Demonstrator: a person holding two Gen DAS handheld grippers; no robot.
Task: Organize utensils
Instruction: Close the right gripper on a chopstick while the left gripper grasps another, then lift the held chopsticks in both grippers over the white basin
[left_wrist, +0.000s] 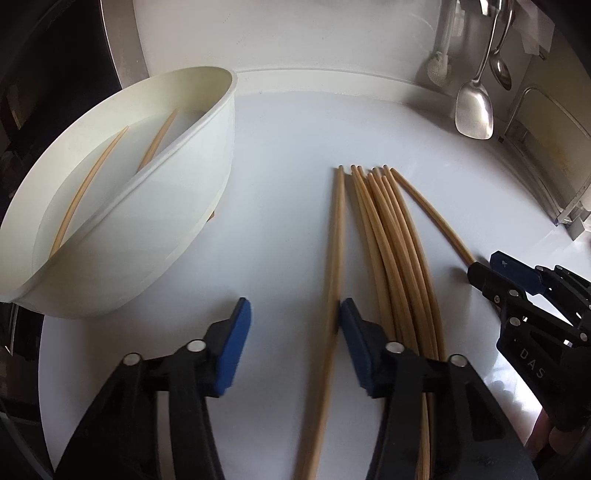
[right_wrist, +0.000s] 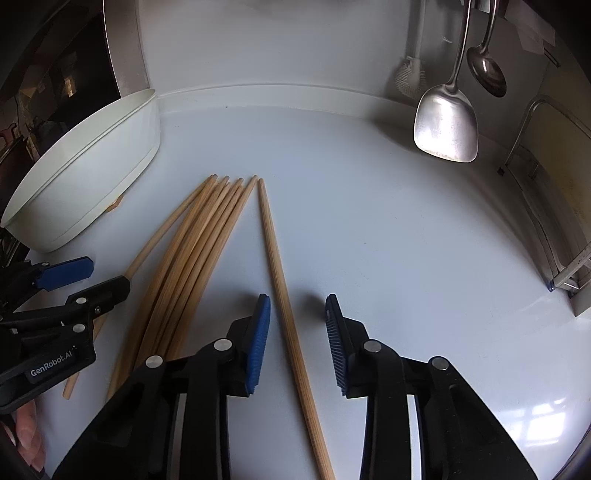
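Bare white counter (right_wrist: 369, 229) lies open through the right wrist view's centre and right, bounded by the white container (right_wrist: 88, 173) upper left, chopstick bundle (right_wrist: 192, 251) lower left, hanging spatula (right_wrist: 447, 129) and metal rack (right_wrist: 546, 206).

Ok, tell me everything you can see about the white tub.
The tub is a long white container, plastic by the look, with rounded ends, tall smooth walls and a thin rim. It sits upright on the white counter left of the loose chopsticks, near the back wall. Two chopsticks lie inside, leaning along its length. A small tan piece shows under its near edge. Neither gripper touches it.
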